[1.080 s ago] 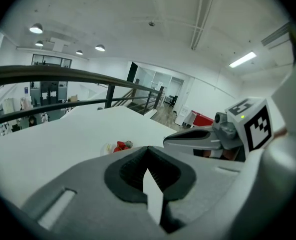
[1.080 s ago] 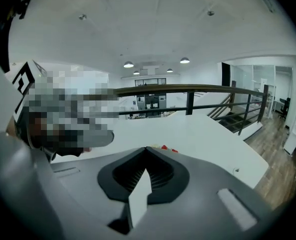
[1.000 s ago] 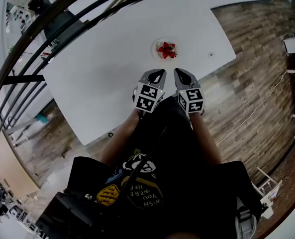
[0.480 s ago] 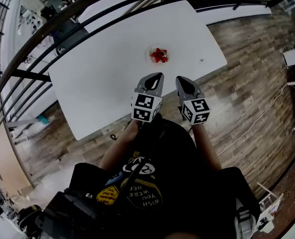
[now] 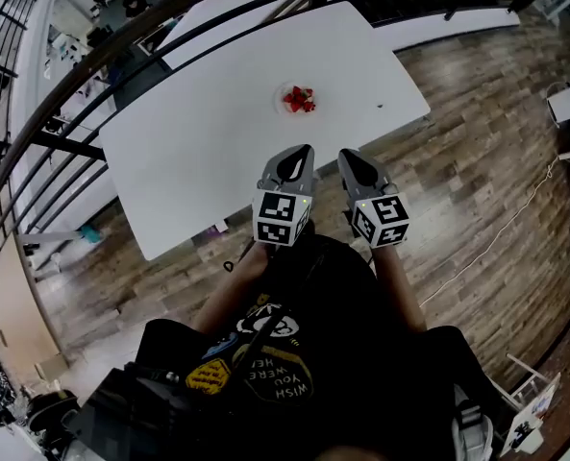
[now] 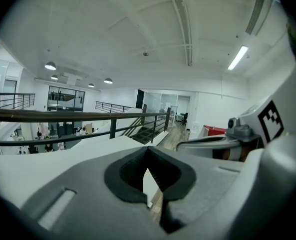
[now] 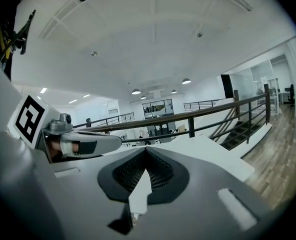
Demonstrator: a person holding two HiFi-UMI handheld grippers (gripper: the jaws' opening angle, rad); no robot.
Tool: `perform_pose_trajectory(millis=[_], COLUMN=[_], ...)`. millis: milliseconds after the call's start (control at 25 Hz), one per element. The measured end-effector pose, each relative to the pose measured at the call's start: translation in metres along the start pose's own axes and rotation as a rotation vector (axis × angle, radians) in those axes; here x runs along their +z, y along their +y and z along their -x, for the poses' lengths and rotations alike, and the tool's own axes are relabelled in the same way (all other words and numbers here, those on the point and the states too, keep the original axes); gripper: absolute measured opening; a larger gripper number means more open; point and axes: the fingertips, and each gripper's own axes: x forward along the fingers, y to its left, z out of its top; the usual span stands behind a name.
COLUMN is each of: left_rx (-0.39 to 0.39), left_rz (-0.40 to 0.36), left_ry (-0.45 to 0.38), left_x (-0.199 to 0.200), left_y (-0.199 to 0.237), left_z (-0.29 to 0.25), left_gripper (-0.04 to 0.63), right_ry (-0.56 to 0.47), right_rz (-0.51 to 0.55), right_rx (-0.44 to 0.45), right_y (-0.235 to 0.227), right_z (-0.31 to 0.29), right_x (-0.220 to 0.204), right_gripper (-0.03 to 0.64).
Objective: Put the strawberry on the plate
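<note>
Plainly, the red strawberry [image 5: 297, 97] lay on the small pale round plate [image 5: 282, 105] toward the far side of the white rectangular table [image 5: 198, 142], well apart from both tools. The grey left gripper [image 5: 301, 156] and grey right gripper [image 5: 350, 158] were held side by side at the table's near edge, each with jaws pressed together and nothing between them.

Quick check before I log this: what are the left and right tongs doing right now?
Left tongs: closed, holding nothing.
Right tongs: closed, holding nothing.
</note>
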Motion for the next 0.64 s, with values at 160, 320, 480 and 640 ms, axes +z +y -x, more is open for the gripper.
perform_pose_trajectory(millis=[160, 320, 480, 640], left_rx=[0.051, 0.055, 0.031, 0.008], left_rz=[-0.051, -0.031, -0.091, -0.118], left_ry=[-0.013, -0.011, 0.033, 0.056], left_x=[0.002, -0.002, -0.015, -0.022], left_y=[0.005, 0.000, -0.019, -0.029], left_z=[0.018, 0.030, 0.032, 0.035], left_gripper=[0.003, 0.003, 0.003, 0.003], right_ry=[-0.006, -0.010, -0.026, -0.028], right_rz=[-0.039, -0.062, -0.062, -0.062], right_rx=[-0.013, -0.007, 0.007, 0.011], right_y=[0.000, 0.004, 0.009, 0.014], right_z=[0.022, 0.033, 0.038, 0.042], right_x=[-0.014, -0.021, -0.018, -0.019], right_gripper=[0.003, 0.003, 0.003, 0.003])
